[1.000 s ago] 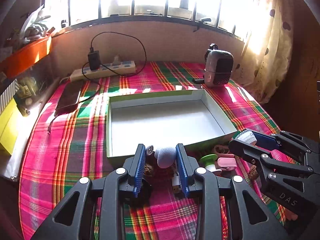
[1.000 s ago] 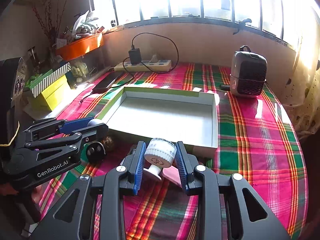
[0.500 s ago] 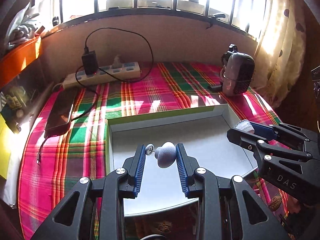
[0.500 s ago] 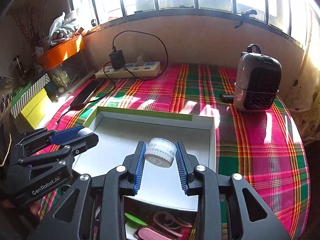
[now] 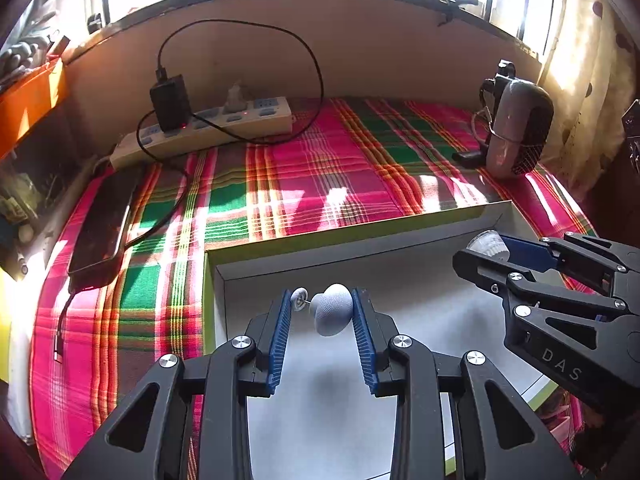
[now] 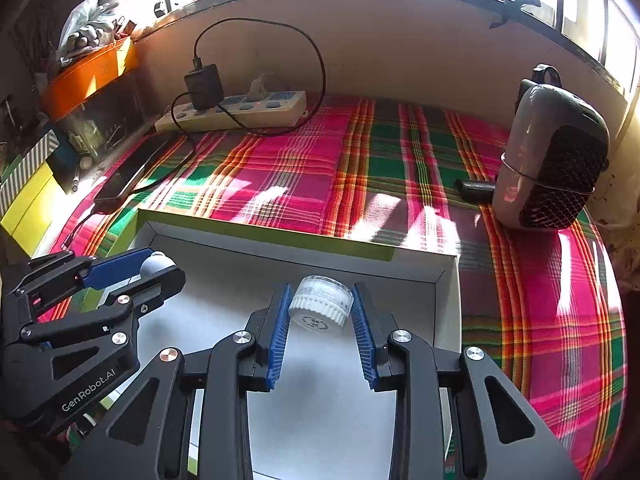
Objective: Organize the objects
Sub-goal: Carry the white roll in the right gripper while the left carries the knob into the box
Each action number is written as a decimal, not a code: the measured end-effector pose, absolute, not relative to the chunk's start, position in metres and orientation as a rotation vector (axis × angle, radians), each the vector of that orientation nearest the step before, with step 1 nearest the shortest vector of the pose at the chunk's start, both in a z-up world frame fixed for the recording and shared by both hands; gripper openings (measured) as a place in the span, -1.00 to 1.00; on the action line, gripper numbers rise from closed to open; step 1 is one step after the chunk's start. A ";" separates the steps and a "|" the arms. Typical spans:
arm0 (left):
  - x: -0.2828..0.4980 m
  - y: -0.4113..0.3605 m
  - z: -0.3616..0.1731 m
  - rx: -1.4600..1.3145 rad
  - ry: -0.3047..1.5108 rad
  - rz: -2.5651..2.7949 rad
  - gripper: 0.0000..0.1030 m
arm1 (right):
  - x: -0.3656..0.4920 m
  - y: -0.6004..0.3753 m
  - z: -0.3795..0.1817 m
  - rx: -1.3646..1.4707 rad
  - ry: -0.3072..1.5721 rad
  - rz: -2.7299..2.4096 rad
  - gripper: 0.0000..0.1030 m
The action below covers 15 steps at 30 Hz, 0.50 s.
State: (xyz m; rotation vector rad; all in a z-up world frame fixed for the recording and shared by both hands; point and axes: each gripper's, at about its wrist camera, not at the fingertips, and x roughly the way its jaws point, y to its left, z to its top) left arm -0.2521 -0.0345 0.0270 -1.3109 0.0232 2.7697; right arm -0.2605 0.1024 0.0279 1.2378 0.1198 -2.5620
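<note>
A shallow white box with green outer walls [image 5: 344,236] lies on the plaid cloth; it also shows in the right wrist view [image 6: 264,236]. My left gripper [image 5: 322,310] is shut on a small grey mushroom-shaped knob with a little white disc on a pin [image 5: 332,314], held above the box's far left part. My right gripper [image 6: 320,308] is shut on a small white ribbed-lid jar [image 6: 320,310], tilted, above the box's far right part. Each gripper shows in the other's view: the right one [image 5: 492,248] and the left one [image 6: 156,268].
A power strip with a black charger [image 5: 208,124] and cable lies at the back. A phone [image 5: 102,224] lies left of the box. A grey mini heater [image 6: 552,160] stands at the back right. Small loose items [image 5: 560,420] lie by the box's near right corner.
Both grippers have lifted their objects off the cloth and moved forward over the box, and now hold them above its far half.
</note>
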 end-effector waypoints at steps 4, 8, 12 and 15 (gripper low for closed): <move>-0.258 -0.035 0.020 -1.348 0.044 2.768 -0.44 | -0.264 0.098 0.023 1.252 0.165 -2.570 -0.38; -0.261 -0.036 0.016 -1.366 0.060 2.767 -0.44 | -0.267 0.096 0.019 1.267 0.174 -2.569 -0.38; -0.262 -0.035 0.013 -1.369 0.058 2.767 -0.43 | -0.268 0.094 0.017 1.274 0.195 -2.568 -0.38; -0.263 -0.034 0.012 -1.374 0.060 2.766 -0.43 | -0.270 0.093 0.016 1.292 0.206 -2.569 -0.38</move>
